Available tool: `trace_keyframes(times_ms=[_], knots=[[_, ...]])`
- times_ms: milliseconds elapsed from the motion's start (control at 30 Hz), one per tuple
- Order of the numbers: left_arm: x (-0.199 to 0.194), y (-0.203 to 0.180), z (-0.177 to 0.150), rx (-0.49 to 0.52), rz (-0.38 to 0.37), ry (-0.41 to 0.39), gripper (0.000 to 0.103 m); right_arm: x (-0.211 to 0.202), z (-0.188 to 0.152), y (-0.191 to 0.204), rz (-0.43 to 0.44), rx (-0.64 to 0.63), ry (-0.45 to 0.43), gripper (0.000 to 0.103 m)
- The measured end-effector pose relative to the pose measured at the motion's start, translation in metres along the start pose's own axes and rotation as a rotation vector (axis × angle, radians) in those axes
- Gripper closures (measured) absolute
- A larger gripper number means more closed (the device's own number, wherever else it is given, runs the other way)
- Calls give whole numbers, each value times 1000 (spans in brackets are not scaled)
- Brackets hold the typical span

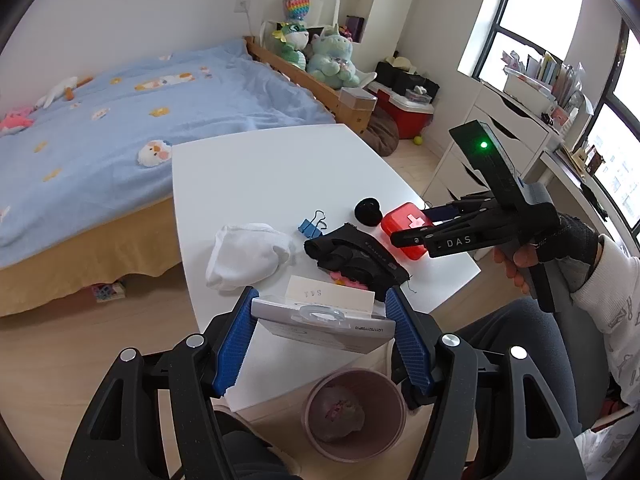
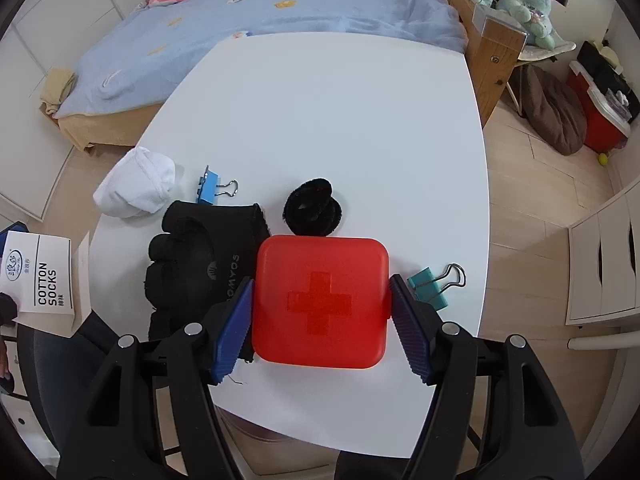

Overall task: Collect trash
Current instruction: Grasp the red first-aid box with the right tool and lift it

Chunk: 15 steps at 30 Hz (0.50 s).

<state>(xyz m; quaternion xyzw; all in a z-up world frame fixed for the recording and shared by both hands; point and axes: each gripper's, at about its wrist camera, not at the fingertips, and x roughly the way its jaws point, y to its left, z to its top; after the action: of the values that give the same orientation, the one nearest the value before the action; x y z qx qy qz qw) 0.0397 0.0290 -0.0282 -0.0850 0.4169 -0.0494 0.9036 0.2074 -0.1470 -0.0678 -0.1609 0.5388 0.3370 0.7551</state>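
My left gripper (image 1: pixel 322 294) is shut on a flat white sock package (image 1: pixel 320 326) and holds it by the table's near edge, above a mauve trash bin (image 1: pixel 354 412) on the floor. The same package (image 2: pixel 40 272) shows at the left edge of the right wrist view. My right gripper (image 2: pixel 322 280) points down at a red first-aid box (image 2: pixel 320 300) on the white table (image 2: pixel 320 120), with both blue pads against the box's sides. From the left wrist view, that right gripper (image 1: pixel 412 224) straddles the red box (image 1: pixel 404 236).
On the table lie a black glove (image 2: pixel 200 256), a white sock (image 2: pixel 136 188), a blue binder clip (image 2: pixel 210 188), a black fuzzy roll (image 2: pixel 314 208) and a teal binder clip (image 2: pixel 430 288). The bin holds crumpled waste. A bed (image 1: pixel 120 112) stands behind the table.
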Motion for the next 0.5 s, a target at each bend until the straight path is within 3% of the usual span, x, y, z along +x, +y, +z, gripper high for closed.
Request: trace_keyframes(times_ms=[500], knots=[[-16, -22, -6, 12, 12, -18, 39, -82, -47, 21, 29, -35, -154, 37]])
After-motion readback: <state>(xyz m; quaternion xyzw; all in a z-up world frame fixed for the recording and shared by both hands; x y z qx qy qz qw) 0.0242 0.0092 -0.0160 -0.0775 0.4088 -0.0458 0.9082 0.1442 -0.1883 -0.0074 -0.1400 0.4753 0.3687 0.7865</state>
